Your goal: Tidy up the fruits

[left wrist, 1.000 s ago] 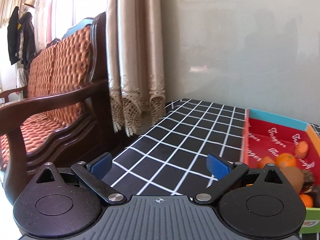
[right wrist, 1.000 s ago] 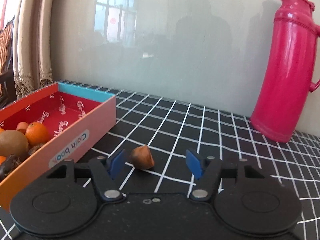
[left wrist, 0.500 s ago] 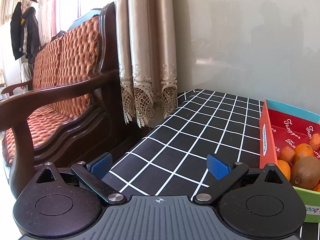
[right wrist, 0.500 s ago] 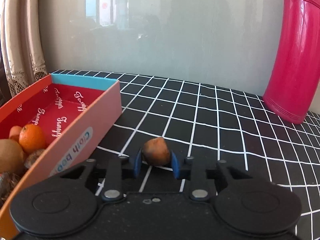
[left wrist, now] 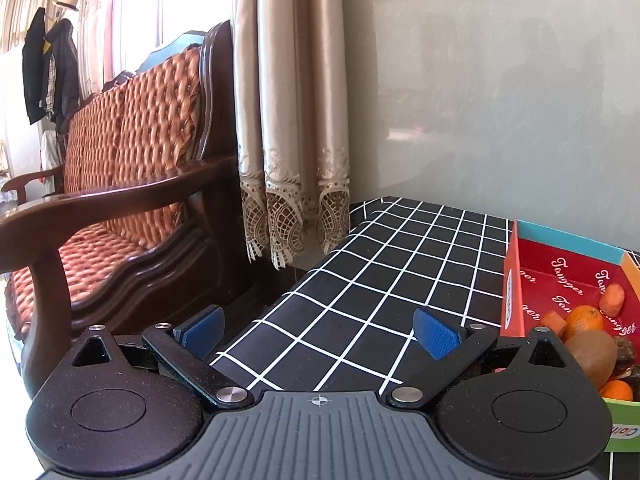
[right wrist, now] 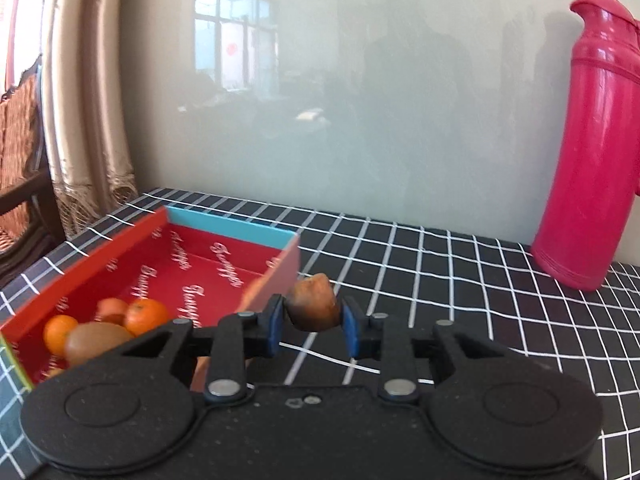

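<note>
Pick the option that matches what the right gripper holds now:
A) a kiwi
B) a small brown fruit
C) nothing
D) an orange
B: the right gripper has its jaws shut on the small brown fruit, beside the box, while the kiwi and oranges lie inside the box.

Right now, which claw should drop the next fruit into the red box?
Right. The right claw is shut on the brown fruit beside the red box; the left claw is open and empty.
</note>
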Motion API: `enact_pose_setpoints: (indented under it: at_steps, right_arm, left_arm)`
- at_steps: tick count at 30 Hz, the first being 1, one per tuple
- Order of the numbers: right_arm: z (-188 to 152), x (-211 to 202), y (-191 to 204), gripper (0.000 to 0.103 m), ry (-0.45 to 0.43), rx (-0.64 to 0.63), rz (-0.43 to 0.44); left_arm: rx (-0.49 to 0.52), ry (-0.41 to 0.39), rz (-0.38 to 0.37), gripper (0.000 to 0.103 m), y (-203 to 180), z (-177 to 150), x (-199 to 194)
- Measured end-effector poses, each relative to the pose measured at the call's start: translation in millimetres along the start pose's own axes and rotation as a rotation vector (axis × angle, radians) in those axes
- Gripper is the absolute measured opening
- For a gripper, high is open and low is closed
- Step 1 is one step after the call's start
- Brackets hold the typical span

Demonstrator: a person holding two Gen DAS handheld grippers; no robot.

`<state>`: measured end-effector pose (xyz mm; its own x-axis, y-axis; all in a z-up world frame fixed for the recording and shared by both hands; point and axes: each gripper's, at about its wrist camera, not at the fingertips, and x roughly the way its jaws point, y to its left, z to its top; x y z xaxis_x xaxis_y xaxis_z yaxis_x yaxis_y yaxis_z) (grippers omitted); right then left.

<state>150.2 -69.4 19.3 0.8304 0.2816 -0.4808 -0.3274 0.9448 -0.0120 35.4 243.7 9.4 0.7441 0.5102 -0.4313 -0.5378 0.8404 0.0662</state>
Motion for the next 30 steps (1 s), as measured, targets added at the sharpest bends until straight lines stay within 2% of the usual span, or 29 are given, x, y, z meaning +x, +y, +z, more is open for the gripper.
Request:
enact_pose_setpoints:
  at_steps: [5,10,18,20,22,25,28,30]
  right_arm:
    - [8,-4,18,0.029,-0.035,0.0,0.058]
    - [12,3,38,0.029,-0.032,-0.005,0.109]
    - [11,18,57,0.03,-0.008,0.002,0.126]
    - [7,25,61,0.036,0.01,-0.029,0.119]
    - [5,20,62,0.059,-0.013,-0.048,0.088]
    - [8,4,54,0.076,-0.062,-0.044,0.076]
    - [6,-14,36,0.093,-0.097,-0.031,0.042]
    - [3,-28,19,0.099,-0.108,-0.011,0.01]
  left_arm:
    - [0.011,-0.011,-0.006,0.1,-6,1,-6]
    - [0.037,-0.02,-0.022,0.1,-16,2,-11]
    - [0.075,-0.026,-0.035,0.1,-28,-1,-19]
    - [0.082,-0.023,-0.037,0.1,-31,-2,-20]
    - [0.084,-0.023,-0.042,0.1,-33,-2,-21]
    - [0.079,-0.031,-0.054,0.1,-35,-1,-25]
    - [0.074,-0.04,-0.076,0.1,-41,-1,-30]
    - [0.07,-0.039,-0.098,0.1,-47,-1,-35]
